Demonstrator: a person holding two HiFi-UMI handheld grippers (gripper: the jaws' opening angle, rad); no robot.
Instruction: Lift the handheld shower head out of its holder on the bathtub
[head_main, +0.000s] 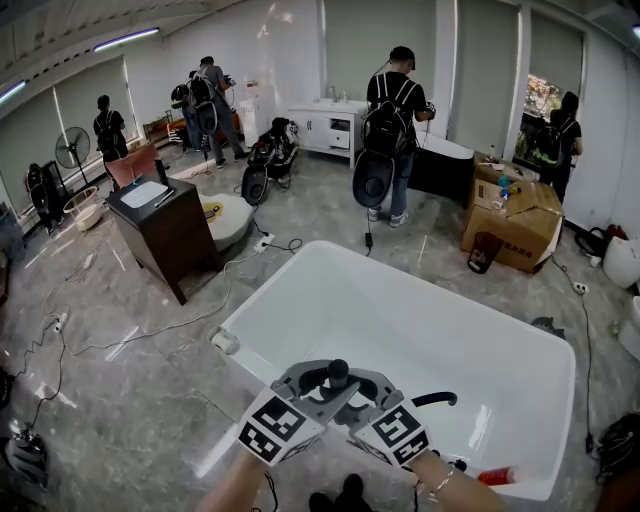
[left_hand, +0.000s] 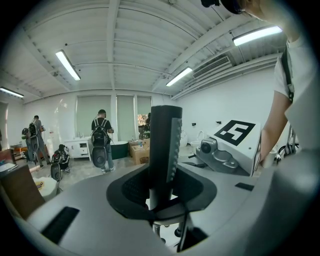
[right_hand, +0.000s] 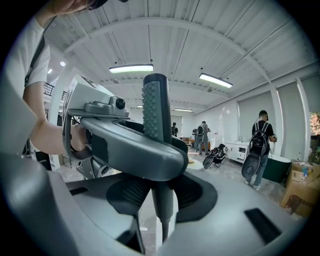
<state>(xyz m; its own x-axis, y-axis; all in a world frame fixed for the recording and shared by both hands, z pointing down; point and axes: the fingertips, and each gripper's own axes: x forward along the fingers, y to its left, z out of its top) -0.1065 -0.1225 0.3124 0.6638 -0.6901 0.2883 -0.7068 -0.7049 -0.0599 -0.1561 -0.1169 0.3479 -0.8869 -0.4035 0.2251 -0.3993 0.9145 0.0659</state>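
The black handheld shower head (head_main: 338, 371) stands upright over the near rim of the white bathtub (head_main: 300, 290). Both grippers clasp it from opposite sides. In the left gripper view the ribbed handle (left_hand: 165, 150) sits between the dark pads of my left gripper (left_hand: 163, 196), which is shut on it. The right gripper's marker cube (left_hand: 237, 134) shows beside it. In the right gripper view the handle (right_hand: 156, 112) rises between the pads of my right gripper (right_hand: 163, 197), also shut on it, with the left gripper's jaw crossing in front. The holder is hidden under the grippers.
A black curved spout (head_main: 437, 398) and a red object (head_main: 496, 477) sit on the tub's near rim. A dark cabinet (head_main: 165, 228) stands to the left and cardboard boxes (head_main: 520, 215) to the back right. Cables trail over the floor. Several people stand farther back.
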